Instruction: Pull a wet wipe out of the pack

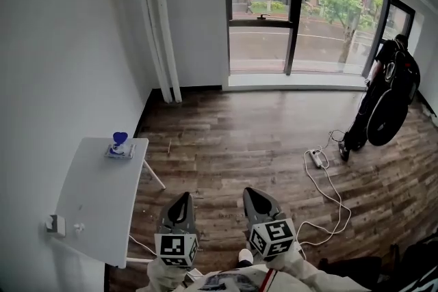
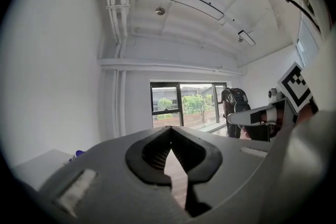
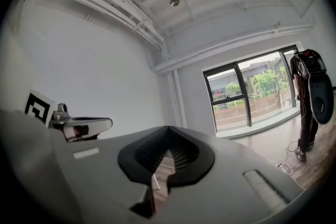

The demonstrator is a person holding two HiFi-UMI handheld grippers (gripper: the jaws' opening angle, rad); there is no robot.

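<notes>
Far left, white table: I see the wipe pack, blue on top, near its far end, well apart from both grippers.
Left gripper: my jaws are closed, with nothing between them, over the wood floor.
Right gripper: jaws pressed together, empty, just beside the left.
Far right: a person by the window.

Smooth matt white table, dark wood-plank floor — slight sheen, glass window
</notes>
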